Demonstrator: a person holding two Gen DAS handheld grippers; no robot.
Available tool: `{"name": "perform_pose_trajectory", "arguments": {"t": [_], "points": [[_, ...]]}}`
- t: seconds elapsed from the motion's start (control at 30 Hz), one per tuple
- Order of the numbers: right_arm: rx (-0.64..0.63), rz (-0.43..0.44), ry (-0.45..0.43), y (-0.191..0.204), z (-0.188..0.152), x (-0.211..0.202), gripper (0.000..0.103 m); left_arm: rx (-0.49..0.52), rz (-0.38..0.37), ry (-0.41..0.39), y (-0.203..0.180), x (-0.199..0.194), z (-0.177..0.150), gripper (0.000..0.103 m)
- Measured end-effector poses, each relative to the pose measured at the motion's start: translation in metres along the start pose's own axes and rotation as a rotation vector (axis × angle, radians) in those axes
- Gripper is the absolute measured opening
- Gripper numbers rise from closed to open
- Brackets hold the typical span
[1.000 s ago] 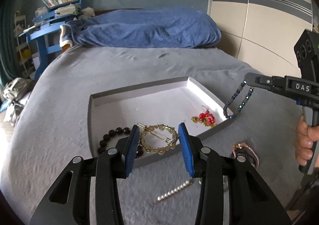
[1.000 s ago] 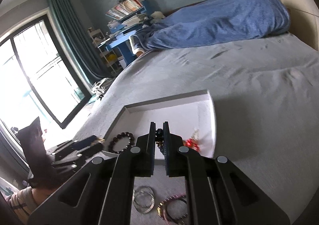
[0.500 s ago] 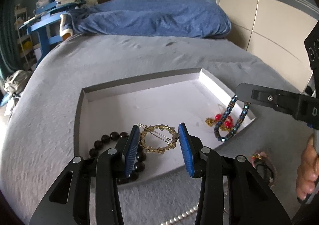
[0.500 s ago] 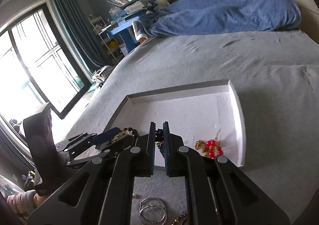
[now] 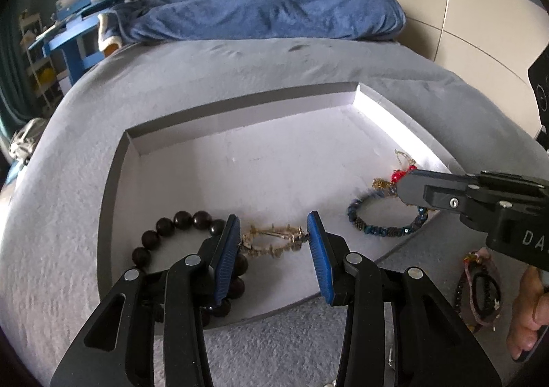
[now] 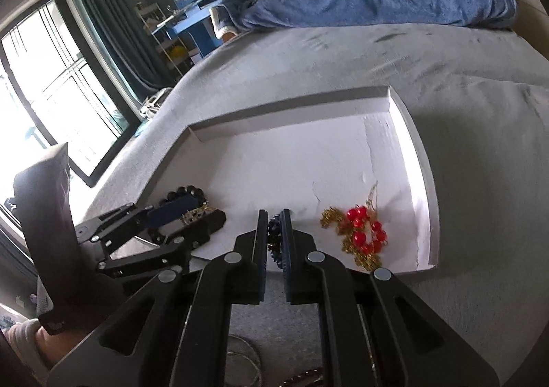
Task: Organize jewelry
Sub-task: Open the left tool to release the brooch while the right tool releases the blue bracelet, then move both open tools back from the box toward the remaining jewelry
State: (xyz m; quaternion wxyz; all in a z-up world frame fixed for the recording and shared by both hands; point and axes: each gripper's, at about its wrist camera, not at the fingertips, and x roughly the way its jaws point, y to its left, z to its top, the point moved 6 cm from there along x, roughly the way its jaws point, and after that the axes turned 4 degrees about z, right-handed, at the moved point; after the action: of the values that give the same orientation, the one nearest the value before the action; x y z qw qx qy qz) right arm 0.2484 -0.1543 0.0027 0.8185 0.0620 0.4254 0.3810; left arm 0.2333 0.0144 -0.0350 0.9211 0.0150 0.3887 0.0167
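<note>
A shallow white tray [image 5: 240, 112] [image 6: 291, 105] lies on the grey bed. In it are a dark bead bracelet [image 5: 178, 222], a gold hair clip ring [image 5: 271, 242] and a red and gold bead piece [image 6: 360, 232] [image 5: 398, 177]. My left gripper [image 5: 272, 249] is open, its blue pads on either side of the gold ring. My right gripper [image 6: 274, 232] [image 5: 408, 193] is shut on a blue beaded bracelet [image 5: 384, 218] [image 6: 273, 236], which rests low on the tray floor near the red piece.
On the bed in front of the tray lie dark and pink bracelets [image 5: 480, 287] and metal bangles [image 6: 247, 363]. A blue blanket [image 5: 274, 9] lies at the far end. A window [image 6: 51, 95] and blue shelf [image 6: 206, 9] stand left.
My right gripper has carried the blue bracelet from beside the tray's right edge down onto the tray floor. My left gripper has moved closer to the gold ring.
</note>
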Motion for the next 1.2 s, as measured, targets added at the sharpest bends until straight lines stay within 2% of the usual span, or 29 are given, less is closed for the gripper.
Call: {"name": "perform_pose_trajectory", "arguments": {"t": [0.1, 0.23, 0.27, 0.3, 0.33, 0.4, 0.53, 0.6, 0.73, 0.83, 1.03, 1.2], "points": [[0.002, -0.013, 0.008, -0.005, -0.003, 0.001, 0.008, -0.002, 0.003, -0.01, 0.001, -0.001, 0.001, 0.052], [0.009, -0.035, 0.013, -0.007, -0.005, 0.001, 0.008, 0.003, -0.002, -0.018, 0.001, -0.005, 0.001, 0.054], [0.008, -0.032, 0.012, -0.007, -0.005, 0.001, 0.009, 0.002, -0.005, -0.024, 0.002, -0.008, 0.0, 0.059], [0.001, -0.034, 0.01, -0.006, -0.005, -0.001, 0.01, 0.0, -0.005, -0.033, 0.002, -0.011, 0.001, 0.069], [-0.006, -0.037, 0.007, -0.005, -0.006, -0.003, 0.013, -0.003, -0.006, -0.049, 0.003, -0.016, 0.001, 0.071], [-0.018, -0.035, -0.008, -0.004, -0.006, -0.009, 0.032, -0.006, -0.01, -0.071, 0.004, -0.024, 0.001, 0.078], [-0.043, -0.047, -0.04, -0.003, -0.011, -0.024, 0.038, -0.001, -0.013, -0.098, 0.004, -0.039, -0.005, 0.079], [-0.053, -0.051, -0.055, -0.004, -0.017, -0.033, 0.045, 0.004, -0.012, -0.105, 0.004, -0.046, -0.01, 0.079], [-0.066, -0.071, -0.077, -0.009, -0.027, -0.049, 0.05, -0.011, -0.013, -0.118, 0.008, -0.059, -0.024, 0.08], [-0.064, -0.081, -0.096, -0.015, -0.035, -0.063, 0.059, -0.019, -0.025, -0.118, 0.008, -0.067, -0.038, 0.08], [-0.042, -0.099, -0.11, -0.028, -0.058, -0.085, 0.065, -0.033, -0.048, -0.114, 0.009, -0.081, -0.068, 0.08], [-0.013, -0.128, -0.093, -0.045, -0.088, -0.096, 0.068, -0.053, -0.056, -0.113, 0.011, -0.089, -0.077, 0.082]]}}
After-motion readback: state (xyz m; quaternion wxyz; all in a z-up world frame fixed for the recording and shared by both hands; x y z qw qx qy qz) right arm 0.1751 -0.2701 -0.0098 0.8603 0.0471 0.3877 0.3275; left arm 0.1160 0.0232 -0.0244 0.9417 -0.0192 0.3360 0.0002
